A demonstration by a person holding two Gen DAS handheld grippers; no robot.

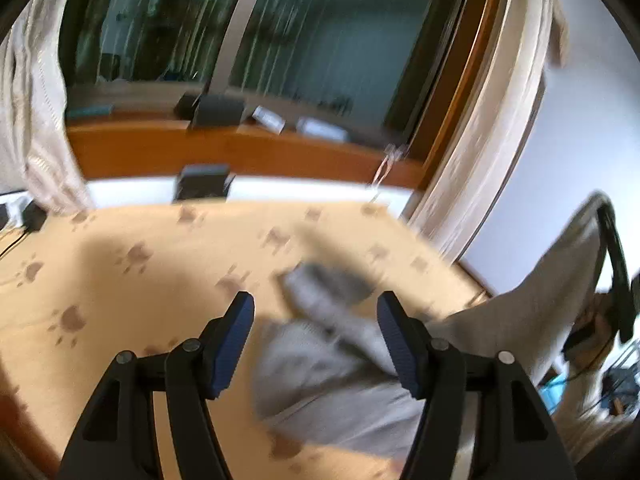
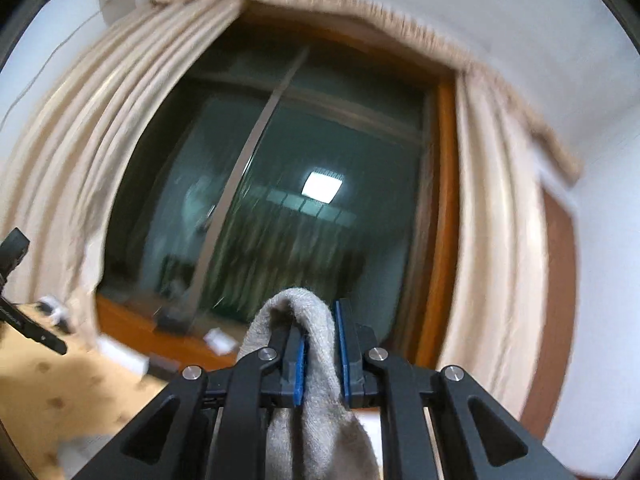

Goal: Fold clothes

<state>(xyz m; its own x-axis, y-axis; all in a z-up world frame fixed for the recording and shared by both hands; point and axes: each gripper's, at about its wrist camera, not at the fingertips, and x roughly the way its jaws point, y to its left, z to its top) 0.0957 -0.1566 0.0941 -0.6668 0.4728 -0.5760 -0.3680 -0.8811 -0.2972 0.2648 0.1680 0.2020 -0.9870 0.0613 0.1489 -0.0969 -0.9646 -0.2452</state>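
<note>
The left claw (image 1: 316,316) gapes wide over the grey cloth (image 1: 320,344) on the paw-print bed (image 1: 120,280). At 3 o'clock, the right claw (image 2: 320,344) pinches the cloth (image 2: 316,360).

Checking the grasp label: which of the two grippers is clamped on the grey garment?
The right gripper: its blue pads pinch a fold of the grey garment. The left gripper stands open, nothing pinched.

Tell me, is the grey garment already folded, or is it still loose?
Loose: the grey garment lies bunched on the paw-print cover, one end pinched in the right gripper.
</note>
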